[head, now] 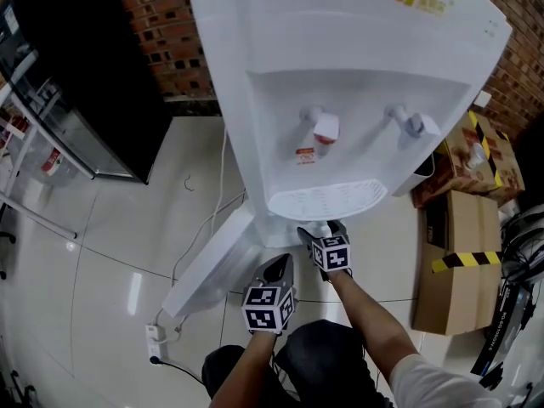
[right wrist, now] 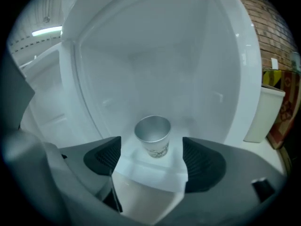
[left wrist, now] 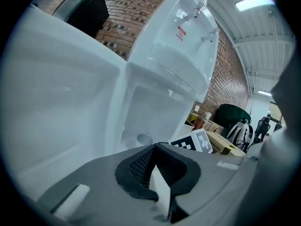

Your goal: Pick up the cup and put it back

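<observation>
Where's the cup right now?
Right gripper view: the cup stands upright on a white ledge inside the water dispenser, centred ahead of the right gripper, whose open jaws don't touch it.
</observation>
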Action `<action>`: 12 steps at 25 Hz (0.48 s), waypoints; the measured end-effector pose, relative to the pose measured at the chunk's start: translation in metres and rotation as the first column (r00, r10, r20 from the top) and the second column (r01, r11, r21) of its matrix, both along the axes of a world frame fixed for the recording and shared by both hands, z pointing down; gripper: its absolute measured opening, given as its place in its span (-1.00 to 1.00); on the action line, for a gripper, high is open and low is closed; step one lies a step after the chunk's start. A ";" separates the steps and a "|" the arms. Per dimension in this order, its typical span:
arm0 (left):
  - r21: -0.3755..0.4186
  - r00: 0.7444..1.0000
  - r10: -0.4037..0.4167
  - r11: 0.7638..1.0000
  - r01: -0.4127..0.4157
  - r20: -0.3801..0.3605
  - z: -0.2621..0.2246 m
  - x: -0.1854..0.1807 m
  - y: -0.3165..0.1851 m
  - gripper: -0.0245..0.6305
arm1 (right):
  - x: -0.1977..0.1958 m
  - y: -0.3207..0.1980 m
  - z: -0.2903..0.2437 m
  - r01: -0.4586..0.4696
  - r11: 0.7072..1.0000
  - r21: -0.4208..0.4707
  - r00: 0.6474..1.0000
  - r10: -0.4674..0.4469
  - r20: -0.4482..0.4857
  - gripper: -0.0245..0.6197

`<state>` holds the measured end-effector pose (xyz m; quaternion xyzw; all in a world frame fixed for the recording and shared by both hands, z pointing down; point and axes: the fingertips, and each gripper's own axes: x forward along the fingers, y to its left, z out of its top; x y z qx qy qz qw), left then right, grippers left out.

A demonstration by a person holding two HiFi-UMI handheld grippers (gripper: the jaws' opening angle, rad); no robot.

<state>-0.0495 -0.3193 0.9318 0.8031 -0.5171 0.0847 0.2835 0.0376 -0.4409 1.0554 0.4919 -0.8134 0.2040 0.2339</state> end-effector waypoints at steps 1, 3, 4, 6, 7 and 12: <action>0.003 1.000 -0.003 1.000 0.003 0.002 0.001 -0.001 0.000 -0.92 | -0.002 -0.003 0.003 -0.002 1.000 0.000 1.000 0.002 -0.002 0.40; 0.006 1.000 -0.020 1.000 0.020 -0.003 0.004 -0.004 -0.001 -0.92 | -0.004 -0.009 0.009 -0.012 1.000 0.002 1.000 0.012 -0.007 0.40; 0.004 0.999 -0.031 0.999 0.032 -0.006 0.005 -0.007 -0.001 -0.92 | -0.005 -0.012 0.011 -0.017 1.000 0.007 1.000 0.017 -0.007 0.40; -0.003 0.999 -0.052 0.999 0.052 -0.009 0.007 -0.013 0.001 -0.92 | -0.008 -0.017 0.013 -0.018 1.000 0.020 1.000 0.018 -0.006 0.40; -0.007 0.998 -0.061 0.998 0.061 -0.008 0.009 -0.016 0.002 -0.92 | -0.010 -0.020 0.014 -0.019 0.999 0.028 1.000 0.019 -0.008 0.40; -0.022 0.996 -0.095 0.995 0.094 -0.004 0.016 -0.029 0.011 -0.92 | -0.015 -0.031 0.019 -0.034 0.998 0.054 0.999 0.036 -0.026 0.39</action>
